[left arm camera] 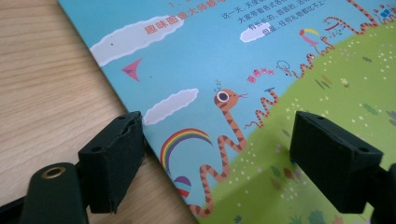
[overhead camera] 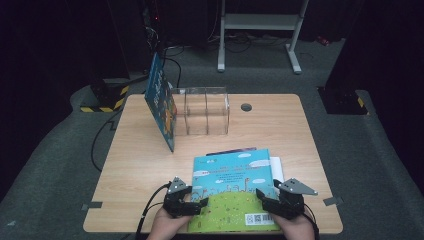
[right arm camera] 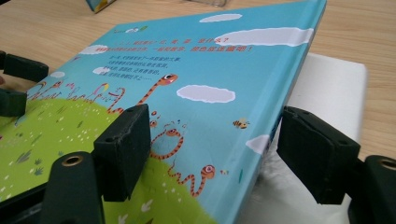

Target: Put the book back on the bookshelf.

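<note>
A picture book (overhead camera: 232, 185) with a blue sky, a green hill and striped snakes on its cover lies flat at the front middle of the table. My left gripper (overhead camera: 199, 205) is at its left edge. In the left gripper view the left gripper (left arm camera: 217, 128) is open, with one jaw on the wood beside the book (left arm camera: 224, 46) and the other above the cover. My right gripper (overhead camera: 264, 199) is at the book's right edge. In the right gripper view the right gripper (right arm camera: 215, 116) is open astride that edge of the book (right arm camera: 201, 60). Neither pair of pads presses on it.
The picture book rests on a white book (right arm camera: 336, 88), and a dark purple edge (overhead camera: 230, 150) pokes out behind it. A clear divided rack (overhead camera: 206, 111) stands at the back of the wooden table (overhead camera: 280, 125). Another blue book (overhead camera: 161, 102) leans against the rack's left side.
</note>
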### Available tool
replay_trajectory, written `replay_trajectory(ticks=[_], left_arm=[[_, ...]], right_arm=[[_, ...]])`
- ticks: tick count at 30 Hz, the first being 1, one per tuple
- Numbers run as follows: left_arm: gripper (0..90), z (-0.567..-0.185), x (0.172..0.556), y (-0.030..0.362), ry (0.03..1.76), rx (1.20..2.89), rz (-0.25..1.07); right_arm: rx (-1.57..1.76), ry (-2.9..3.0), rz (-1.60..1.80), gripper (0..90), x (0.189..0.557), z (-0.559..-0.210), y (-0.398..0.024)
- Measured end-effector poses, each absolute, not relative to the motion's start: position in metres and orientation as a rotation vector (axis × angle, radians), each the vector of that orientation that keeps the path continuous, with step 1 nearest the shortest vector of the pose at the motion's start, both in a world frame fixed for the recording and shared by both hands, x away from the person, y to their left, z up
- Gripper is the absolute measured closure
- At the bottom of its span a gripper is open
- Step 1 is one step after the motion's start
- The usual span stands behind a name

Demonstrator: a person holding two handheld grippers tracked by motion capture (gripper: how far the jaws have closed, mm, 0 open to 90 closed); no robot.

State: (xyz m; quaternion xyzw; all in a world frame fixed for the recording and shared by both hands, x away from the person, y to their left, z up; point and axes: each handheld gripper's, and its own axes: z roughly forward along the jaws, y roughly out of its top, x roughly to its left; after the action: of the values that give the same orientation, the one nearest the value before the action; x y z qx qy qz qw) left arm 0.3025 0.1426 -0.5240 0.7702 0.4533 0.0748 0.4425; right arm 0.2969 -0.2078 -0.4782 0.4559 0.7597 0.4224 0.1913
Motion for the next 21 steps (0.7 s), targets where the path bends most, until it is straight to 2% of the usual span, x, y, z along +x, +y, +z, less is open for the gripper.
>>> replay_trajectory(ticks=[6,10,19,21], left_arm=[[18.9,-0.522,0.307,0.129,1.095,1.915,0.219],[19.5,-0.522,0.313,0.125,1.098,1.903,0.225],[21.4,-0.521,0.329,0.117,1.089,1.890,0.227],[24.0,-0.521,0.328,0.119,1.107,1.892,0.220]], right_arm=[[1.308,2.109,1.189,24.7,0.299,-0.475,-0.216],[1.342,2.096,1.187,19.5,0.303,-0.475,-0.217],[1.400,2.103,1.199,18.2,0.318,-0.476,-0.220],[1.396,2.115,1.199,19.3,0.319,-0.475,-0.222]])
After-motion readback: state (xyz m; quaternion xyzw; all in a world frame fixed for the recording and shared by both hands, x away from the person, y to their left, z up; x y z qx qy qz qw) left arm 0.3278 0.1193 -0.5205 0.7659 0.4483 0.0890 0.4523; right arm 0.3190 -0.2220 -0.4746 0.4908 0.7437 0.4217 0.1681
